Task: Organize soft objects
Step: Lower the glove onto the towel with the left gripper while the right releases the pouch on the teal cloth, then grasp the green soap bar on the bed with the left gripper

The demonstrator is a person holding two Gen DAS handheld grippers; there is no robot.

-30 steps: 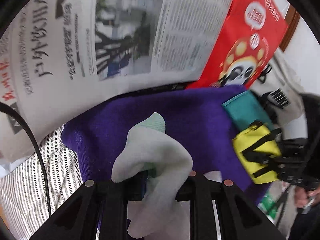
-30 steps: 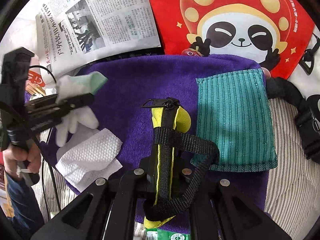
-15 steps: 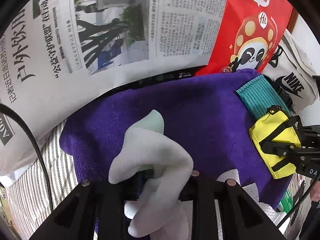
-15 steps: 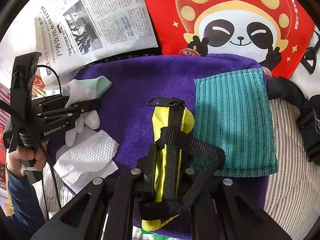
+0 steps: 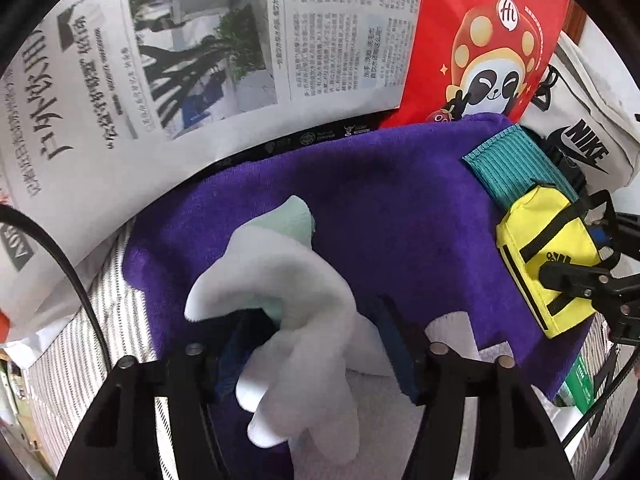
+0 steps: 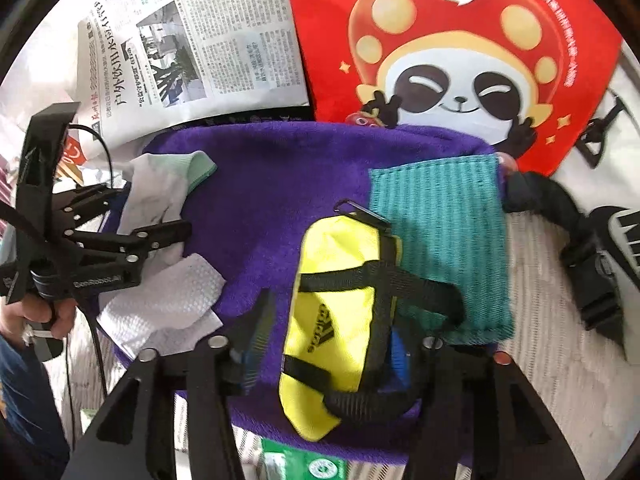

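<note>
Both claws stand open over a purple towel spread on a striped cloth. The left claw has its jaws spread wide, and a white glove with a pale green cuff lies loose between them, draped over the towel; whether either finger touches it cannot be told. Just beside the glove on the towel lies a white paper wipe. The right claw also has its jaws apart, with a small yellow pouch with black straps lying between them on the towel, its far end overlapping the edge of a green ribbed cloth. Beyond the towel lie a newspaper and a red bag with a panda print, and a white bag sits at the far right.
</note>
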